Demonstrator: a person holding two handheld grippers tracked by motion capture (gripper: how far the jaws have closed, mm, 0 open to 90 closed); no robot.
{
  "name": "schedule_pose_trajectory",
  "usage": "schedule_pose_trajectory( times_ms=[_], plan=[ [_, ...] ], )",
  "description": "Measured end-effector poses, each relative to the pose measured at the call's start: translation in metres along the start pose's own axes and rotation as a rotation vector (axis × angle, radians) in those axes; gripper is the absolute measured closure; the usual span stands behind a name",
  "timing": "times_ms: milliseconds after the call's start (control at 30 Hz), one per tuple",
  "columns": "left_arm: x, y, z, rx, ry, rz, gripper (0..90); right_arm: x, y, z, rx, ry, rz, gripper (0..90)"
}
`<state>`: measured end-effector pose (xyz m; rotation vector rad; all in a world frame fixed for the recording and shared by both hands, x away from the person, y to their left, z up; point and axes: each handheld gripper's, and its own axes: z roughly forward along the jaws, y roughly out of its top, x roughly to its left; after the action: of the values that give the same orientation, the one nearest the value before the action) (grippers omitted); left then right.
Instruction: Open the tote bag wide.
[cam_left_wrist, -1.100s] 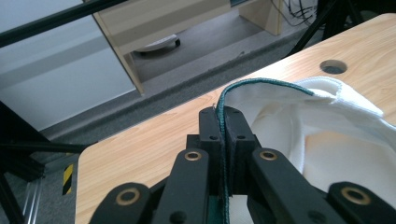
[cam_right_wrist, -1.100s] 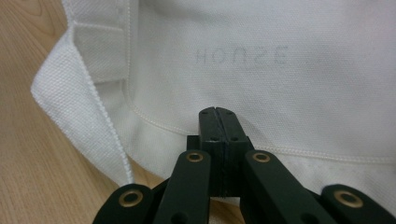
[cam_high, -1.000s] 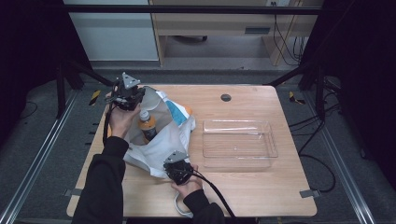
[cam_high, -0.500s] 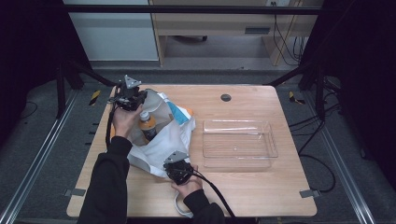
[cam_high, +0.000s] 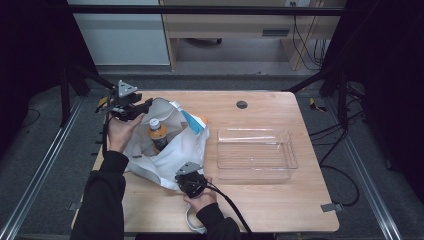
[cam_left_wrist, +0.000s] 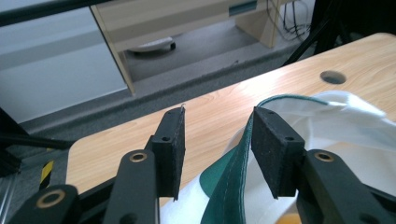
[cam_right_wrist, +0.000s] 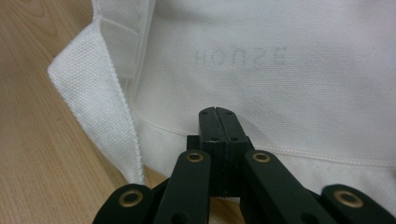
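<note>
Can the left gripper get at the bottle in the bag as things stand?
Probably yes: the left gripper is open at the bag rim, and the bottle stands uncovered in the bag's open mouth just beyond it.

A bag (cam_high: 172, 145) lies on the left half of the table (cam_high: 280, 210), with a bottle (cam_high: 158, 134) standing in its open mouth. A tray (cam_high: 256, 154) sits just right of the bag. A round hole (cam_high: 242, 104) lies behind the tray, near the far edge. The left gripper (cam_high: 145, 106) is at the bag's far-left rim, the right gripper (cam_high: 189, 181) at its near edge.
</note>
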<state>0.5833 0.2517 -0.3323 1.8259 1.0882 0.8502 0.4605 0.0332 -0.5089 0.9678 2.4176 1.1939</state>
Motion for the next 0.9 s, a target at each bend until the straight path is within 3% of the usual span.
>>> schedule_pose_trajectory(
  times_ms=[167, 233, 433, 567, 767, 900],
  plan=[
    [0.003, -0.003, -0.028, -0.04, -0.016, 0.01, 54.4, 0.0, 0.0, 0.0, 0.0, -0.002, -0.001, 90.0],
    [0.001, -0.009, -0.039, -0.053, -0.016, 0.036, 54.4, 0.0, 0.0, 0.0, 0.0, -0.002, -0.002, 90.0],
    [-0.005, -0.038, -0.057, -0.026, -0.017, 0.06, 55.3, 0.0, 0.0, 0.0, -0.001, 0.0, -0.001, 90.0],
    [-0.008, -0.047, -0.053, -0.008, -0.012, 0.071, 58.1, 0.0, 0.0, 0.0, -0.001, 0.002, 0.001, 90.0],
    [-0.013, -0.057, -0.034, 0.042, -0.008, 0.075, 60.3, 0.0, 0.0, 0.0, 0.0, 0.0, 0.0, 90.0],
    [-0.013, -0.058, -0.024, 0.074, 0.027, 0.09, 71.2, 0.0, 0.0, 0.0, -0.001, 0.001, 0.001, 90.0]
  ],
)
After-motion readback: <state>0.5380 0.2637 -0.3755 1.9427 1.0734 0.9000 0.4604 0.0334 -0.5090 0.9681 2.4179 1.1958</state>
